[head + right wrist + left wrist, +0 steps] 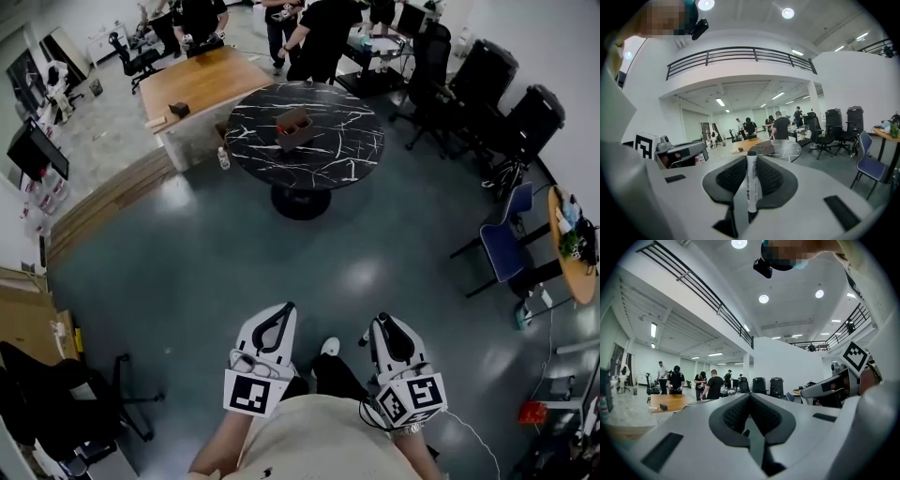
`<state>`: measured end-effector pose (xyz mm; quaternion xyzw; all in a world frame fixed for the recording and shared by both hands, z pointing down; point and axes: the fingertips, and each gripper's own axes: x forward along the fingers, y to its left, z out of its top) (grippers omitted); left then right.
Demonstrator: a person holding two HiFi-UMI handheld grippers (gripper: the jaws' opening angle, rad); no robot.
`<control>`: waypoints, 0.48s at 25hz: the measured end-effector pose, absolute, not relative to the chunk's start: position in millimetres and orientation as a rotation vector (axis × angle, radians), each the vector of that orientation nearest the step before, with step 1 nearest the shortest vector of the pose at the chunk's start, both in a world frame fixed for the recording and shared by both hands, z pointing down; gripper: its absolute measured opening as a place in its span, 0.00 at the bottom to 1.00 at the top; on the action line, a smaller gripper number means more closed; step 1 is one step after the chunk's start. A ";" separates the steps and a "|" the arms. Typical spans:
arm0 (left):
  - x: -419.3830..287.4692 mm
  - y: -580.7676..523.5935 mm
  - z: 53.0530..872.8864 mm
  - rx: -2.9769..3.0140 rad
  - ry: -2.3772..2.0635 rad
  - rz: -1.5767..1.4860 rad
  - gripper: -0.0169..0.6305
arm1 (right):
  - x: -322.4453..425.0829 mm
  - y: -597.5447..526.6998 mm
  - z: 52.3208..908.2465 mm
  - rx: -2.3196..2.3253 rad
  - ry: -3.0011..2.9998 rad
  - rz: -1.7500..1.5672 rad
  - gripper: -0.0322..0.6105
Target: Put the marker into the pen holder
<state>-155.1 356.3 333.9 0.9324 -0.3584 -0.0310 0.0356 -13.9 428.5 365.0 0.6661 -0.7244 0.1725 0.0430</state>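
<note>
A white marker [751, 180] with a black cap stands upright between the jaws of my right gripper [751, 161], which is shut on it. My left gripper [751, 399] is shut with nothing in it. In the head view both grippers, left [279, 311] and right [383, 323], are held close to the person's body, far from the table. The brown pen holder [293, 128] stands on the round black marble table [347, 141] across the floor. It also shows small ahead in the right gripper view as the pen holder [766, 148].
Grey floor [216, 262] lies between me and the table. A wooden table [202, 80] stands behind it to the left, with several people [323, 33] at the back. Office chairs [487, 84] and a blue chair [502, 244] stand to the right.
</note>
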 end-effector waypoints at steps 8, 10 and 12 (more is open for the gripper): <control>-145.1 284.4 350.7 2.795 -1.186 -0.020 0.04 | 5.8 336.5 379.4 1.986 -2.268 0.589 0.18; -134.2 257.1 353.3 2.786 -1.211 -0.002 0.04 | 19.8 304.1 382.7 1.976 -2.292 0.599 0.18; -119.1 225.4 351.7 2.779 -1.240 0.011 0.04 | 34.6 269.3 383.4 1.950 -2.326 0.619 0.18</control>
